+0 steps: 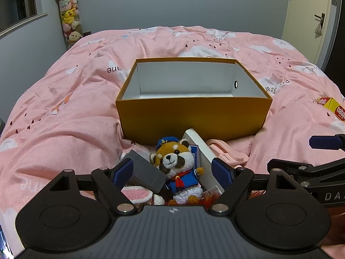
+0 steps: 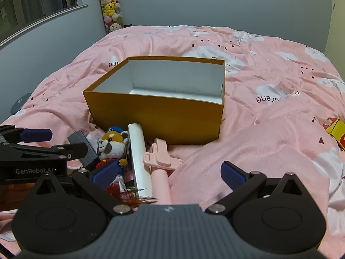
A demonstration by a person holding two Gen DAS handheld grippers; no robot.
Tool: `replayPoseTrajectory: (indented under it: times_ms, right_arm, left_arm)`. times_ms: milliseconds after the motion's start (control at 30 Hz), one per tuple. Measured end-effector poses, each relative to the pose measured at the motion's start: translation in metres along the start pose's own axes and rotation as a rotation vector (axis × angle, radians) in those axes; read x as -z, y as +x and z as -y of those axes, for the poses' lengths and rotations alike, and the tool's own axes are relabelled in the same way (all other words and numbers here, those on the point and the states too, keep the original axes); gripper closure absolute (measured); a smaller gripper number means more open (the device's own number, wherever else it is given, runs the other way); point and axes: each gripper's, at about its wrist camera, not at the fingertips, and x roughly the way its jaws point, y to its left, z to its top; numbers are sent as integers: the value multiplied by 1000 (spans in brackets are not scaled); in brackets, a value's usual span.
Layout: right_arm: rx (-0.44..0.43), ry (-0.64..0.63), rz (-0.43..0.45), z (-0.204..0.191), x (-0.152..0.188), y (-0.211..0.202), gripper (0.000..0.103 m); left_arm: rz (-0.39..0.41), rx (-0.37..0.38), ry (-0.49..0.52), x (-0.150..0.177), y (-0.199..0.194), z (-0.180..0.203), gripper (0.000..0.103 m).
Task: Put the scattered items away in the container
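Observation:
An orange cardboard box (image 1: pixel 194 116) (image 2: pixel 155 118) with a white, empty inside sits open on the pink bed. A heap of items lies in front of it: a red-panda plush in a sailor suit (image 1: pixel 176 166) (image 2: pixel 111 149), a grey block (image 1: pixel 146 172) (image 2: pixel 83 143), a white flat box (image 1: pixel 204 155) (image 2: pixel 139 157), a pink plastic holder (image 1: pixel 228 153) (image 2: pixel 160 157) and a pink-and-white crochet piece (image 1: pixel 135 194). My left gripper (image 1: pixel 172 170) hovers open over the plush. My right gripper (image 2: pixel 168 172) stands open above the white box and pink holder. Neither holds anything.
A yellow wafer box (image 1: pixel 333 108) (image 2: pixel 336 131) lies far right on the rumpled pink duvet (image 1: pixel 64 118) (image 2: pixel 269 86). A tube of plush toys (image 1: pixel 70 17) stands in the back corner beside a window. A door (image 1: pixel 310 10) is at the right.

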Motion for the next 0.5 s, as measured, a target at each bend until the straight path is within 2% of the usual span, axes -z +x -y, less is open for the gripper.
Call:
replayPoseTrajectory:
  times_ms: [500]
  right_arm:
    - [-5,3,-34,2,0,7,1]
  left_arm:
    - [-21,3,6,-1,7,-1,9]
